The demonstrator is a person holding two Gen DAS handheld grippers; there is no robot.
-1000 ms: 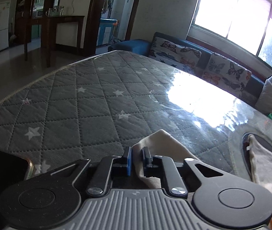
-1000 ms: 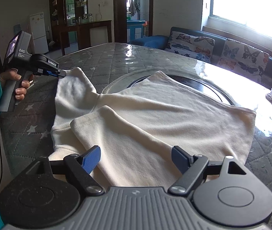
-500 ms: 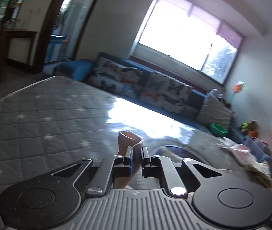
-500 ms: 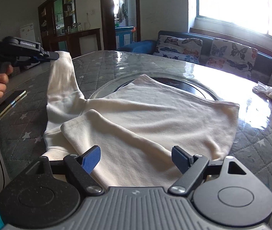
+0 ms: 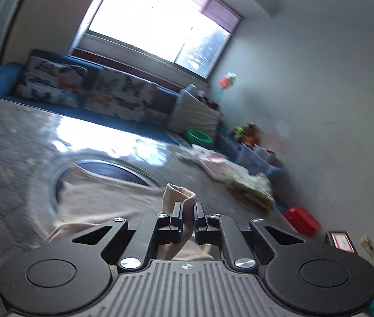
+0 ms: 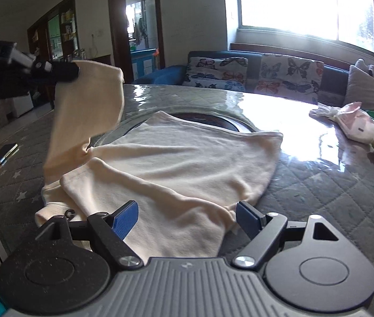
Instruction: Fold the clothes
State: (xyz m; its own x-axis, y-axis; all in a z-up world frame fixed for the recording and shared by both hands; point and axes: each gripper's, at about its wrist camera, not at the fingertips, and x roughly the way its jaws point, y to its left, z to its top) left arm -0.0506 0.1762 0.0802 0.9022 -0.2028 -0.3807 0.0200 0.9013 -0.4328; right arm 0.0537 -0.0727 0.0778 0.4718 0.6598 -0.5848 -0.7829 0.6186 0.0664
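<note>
Cream shirt lay spread on the quilted table, partly over its round dark inset. The left gripper was clamped on one sleeve's cuff, holding it in the air. The right gripper hung wide open, empty, just above the near hem.

A home living room: beyond the open jaws in the right wrist view a blue sofa with butterfly-print cushions runs under a wide window. To the far left a doorway opens onto further rooms, and below lies a quilted star-patterned table cover.
</note>
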